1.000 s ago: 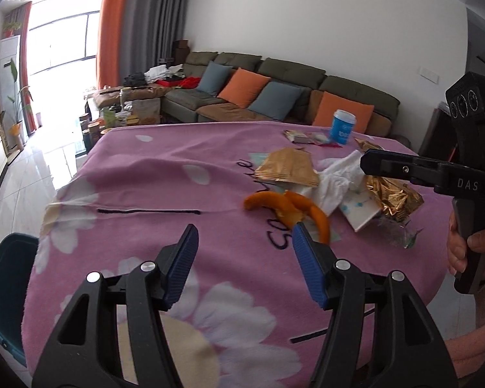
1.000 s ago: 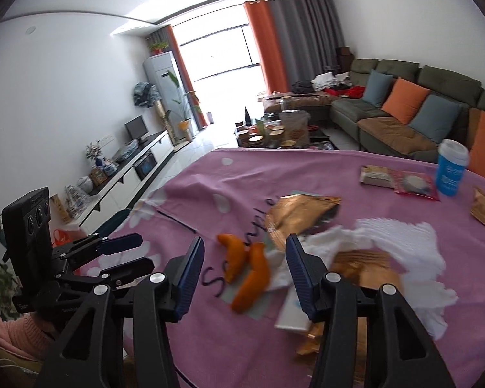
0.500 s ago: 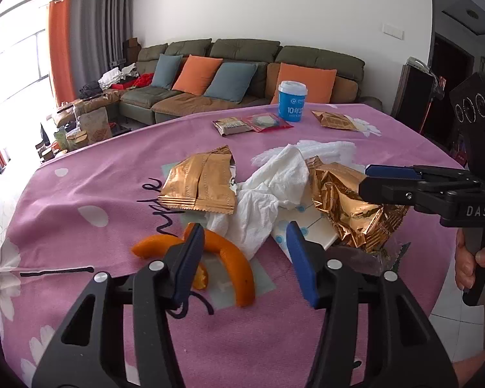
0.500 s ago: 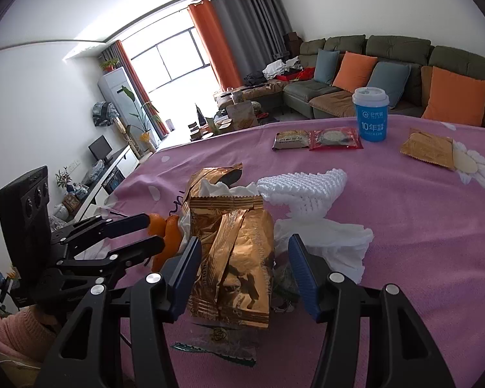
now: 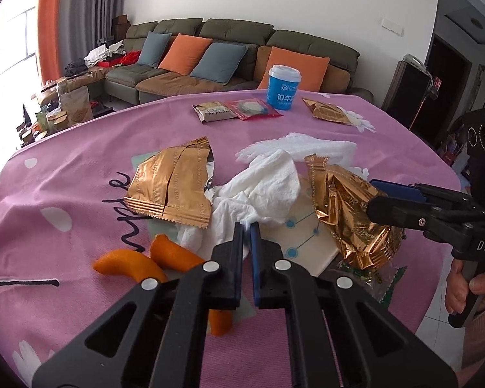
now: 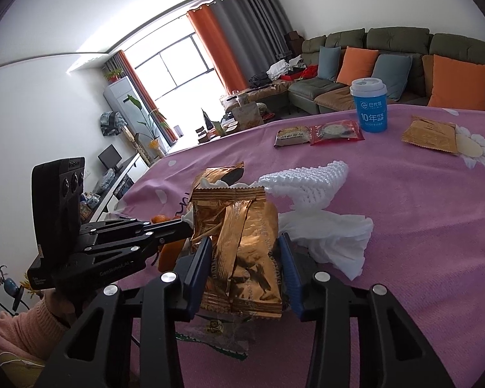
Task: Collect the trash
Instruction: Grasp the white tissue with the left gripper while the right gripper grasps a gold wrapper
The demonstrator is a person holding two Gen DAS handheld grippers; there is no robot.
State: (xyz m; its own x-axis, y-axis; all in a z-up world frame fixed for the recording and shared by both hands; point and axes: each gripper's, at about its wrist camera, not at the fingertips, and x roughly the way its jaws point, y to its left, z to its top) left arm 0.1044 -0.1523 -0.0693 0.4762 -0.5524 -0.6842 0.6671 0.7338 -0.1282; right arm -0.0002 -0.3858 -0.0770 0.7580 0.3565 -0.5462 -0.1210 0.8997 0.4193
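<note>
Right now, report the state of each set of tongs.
Left tongs: shut, tips at the white tissue; a pinch cannot be told.
Right tongs: just been closing, pressing the crumpled gold wrapper between them.

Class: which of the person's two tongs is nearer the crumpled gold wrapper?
Right. The right tongs have just been closing, straddling the crumpled gold wrapper. The left tongs have just shut at the white tissue, beside it.

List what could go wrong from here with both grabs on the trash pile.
1. The left hand-held gripper has just closed on only an edge of the white tissue; it may tear or slip.
2. The right hand-held gripper, just closing around the crumpled gold wrapper, could drag the clear wrapper beneath off the table.
</note>
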